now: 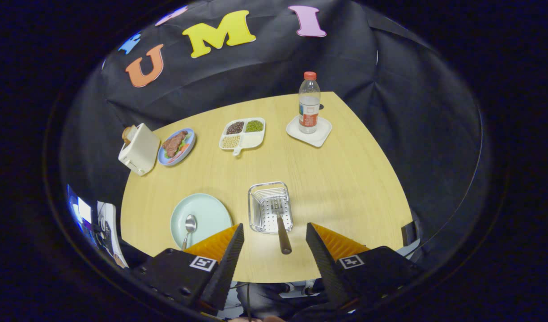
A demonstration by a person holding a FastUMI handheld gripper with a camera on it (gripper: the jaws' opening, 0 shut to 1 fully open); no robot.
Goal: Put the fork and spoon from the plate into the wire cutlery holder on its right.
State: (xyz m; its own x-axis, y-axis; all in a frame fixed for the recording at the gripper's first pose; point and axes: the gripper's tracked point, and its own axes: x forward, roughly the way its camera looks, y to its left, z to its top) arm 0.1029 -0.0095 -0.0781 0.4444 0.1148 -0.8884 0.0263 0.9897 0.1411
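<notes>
Two fingers of the gripper (274, 239) stand wide apart, holding nothing. Between and just ahead of them the fork (280, 223) lies with metal tines inside the square wire holder (269, 206), its dark handle sticking out. Left of it, the shiny spoon (189, 228) rests on the round pale-green plate (209, 210) on the wooden table (336, 179).

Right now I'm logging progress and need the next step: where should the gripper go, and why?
Probably swing the gripper toward the spoon on the plate and lower over its handle. The fork already lies in the wire cutlery holder, its handle sticking out toward the fingers, which stand open and hold nothing. The spoon is the piece left, beside the holder.
</notes>
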